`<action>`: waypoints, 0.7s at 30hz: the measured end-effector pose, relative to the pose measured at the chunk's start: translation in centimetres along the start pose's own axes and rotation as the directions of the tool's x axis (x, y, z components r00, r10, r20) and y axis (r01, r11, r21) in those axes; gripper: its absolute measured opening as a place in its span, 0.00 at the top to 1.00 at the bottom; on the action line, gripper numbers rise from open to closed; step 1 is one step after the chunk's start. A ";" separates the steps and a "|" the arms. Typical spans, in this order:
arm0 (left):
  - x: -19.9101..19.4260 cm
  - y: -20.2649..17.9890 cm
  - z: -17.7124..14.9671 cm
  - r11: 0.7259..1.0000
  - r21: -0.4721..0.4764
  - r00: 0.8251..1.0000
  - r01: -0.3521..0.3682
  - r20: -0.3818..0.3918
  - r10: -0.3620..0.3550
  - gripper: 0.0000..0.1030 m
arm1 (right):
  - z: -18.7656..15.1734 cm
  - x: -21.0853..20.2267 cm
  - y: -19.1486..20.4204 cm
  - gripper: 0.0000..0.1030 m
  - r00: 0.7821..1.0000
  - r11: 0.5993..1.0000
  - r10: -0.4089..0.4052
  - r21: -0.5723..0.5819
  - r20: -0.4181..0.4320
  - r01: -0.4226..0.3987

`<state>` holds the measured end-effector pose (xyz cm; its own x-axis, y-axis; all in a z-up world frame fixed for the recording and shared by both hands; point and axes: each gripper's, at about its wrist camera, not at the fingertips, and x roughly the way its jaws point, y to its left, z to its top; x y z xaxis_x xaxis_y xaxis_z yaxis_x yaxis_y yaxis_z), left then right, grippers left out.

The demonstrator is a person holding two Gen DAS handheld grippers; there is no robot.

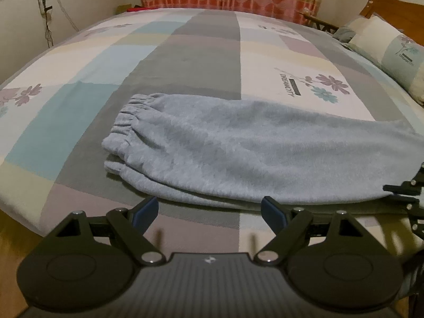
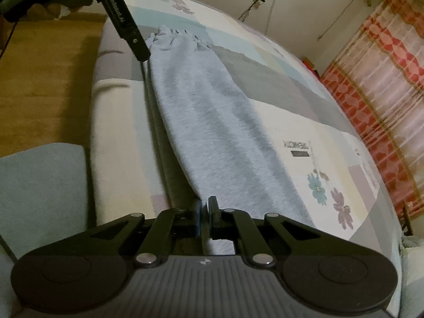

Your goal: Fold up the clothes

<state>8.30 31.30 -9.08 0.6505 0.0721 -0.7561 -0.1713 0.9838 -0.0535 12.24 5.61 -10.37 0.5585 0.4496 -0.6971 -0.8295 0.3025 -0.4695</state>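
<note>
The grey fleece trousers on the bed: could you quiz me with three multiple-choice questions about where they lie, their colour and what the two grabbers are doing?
1. The trousers lie on:
A. the patchwork bedspread
B. the floor
C. a chair

2. Their colour:
A. red
B. pale blue-grey
C. black

3. The right gripper is:
A. wide open
B. out of sight
C. shut on the trousers' edge

Answers: A, they lie flat on the bedspread; B, the fleece looks pale blue-grey; C, its pads pinch the cloth, while the left gripper is open beside the near edge.
</note>
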 end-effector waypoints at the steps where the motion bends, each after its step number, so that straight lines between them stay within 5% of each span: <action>1: 0.0 -0.1 0.0 1.000 0.003 1.000 0.001 0.000 -0.001 0.18 | 0.1 0.2 0.1 0.93 1.000 1.000 -0.003 -0.003 0.001 0.003; 13: -0.1 1.6 -0.1 0.999 -0.053 1.000 0.003 0.014 -0.002 0.18 | -1.0 -0.7 -0.1 0.96 0.996 0.996 0.080 0.049 -0.033 -0.078; 16: 0.2 2.6 0.2 0.995 -0.096 0.999 0.008 0.040 -0.004 0.18 | -1.0 0.0 0.0 0.89 0.993 0.994 0.091 0.063 -0.068 -0.087; 21: 0.7 4.9 1.2 0.981 -0.195 0.998 0.003 0.069 0.010 0.21 | 0.0 -1.5 -0.8 0.86 0.994 0.990 0.112 0.091 -0.008 -0.111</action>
<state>8.76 36.34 -9.08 0.6982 0.0936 -0.7097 -0.3103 0.9330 -0.1822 12.06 4.68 -8.95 0.4621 0.4741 -0.7495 -0.8828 0.3262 -0.3380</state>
